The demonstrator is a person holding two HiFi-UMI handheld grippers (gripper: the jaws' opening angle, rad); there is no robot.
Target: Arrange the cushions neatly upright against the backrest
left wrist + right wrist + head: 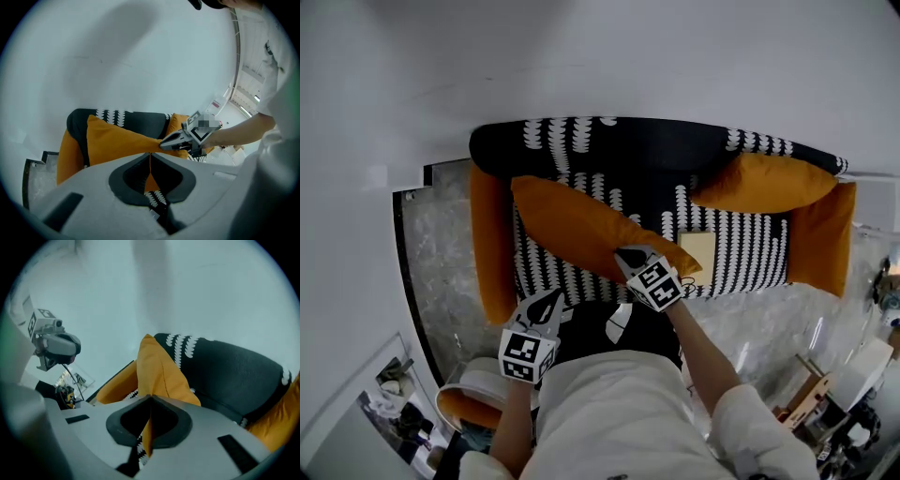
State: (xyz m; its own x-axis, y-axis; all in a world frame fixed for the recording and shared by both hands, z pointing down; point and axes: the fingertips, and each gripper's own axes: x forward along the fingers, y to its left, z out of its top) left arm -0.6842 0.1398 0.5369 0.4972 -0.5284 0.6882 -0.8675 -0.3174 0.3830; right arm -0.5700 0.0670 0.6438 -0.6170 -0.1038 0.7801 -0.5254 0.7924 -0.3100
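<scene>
Cushion (572, 230): orange, held slantwise over sofa (675, 150) seat | left gripper (551, 302): angled down, jaws pinching its near edge | right gripper (628, 255): forearm outstretched, jaws pinching its corner

A living-room corner: patterned sofa (649, 150) with orange cushions (572, 225) against a white wall (628, 56), marble floor (441, 258) beside.

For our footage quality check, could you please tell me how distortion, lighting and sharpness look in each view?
Head view: strong fisheye curving the sofa, even soft light, mostly sharp. Left gripper view: round black vignette, washed-out brightness at the right, orange cushion fairly crisp. Right gripper view: same vignette, slightly soft overall, pale featureless wall.
</scene>
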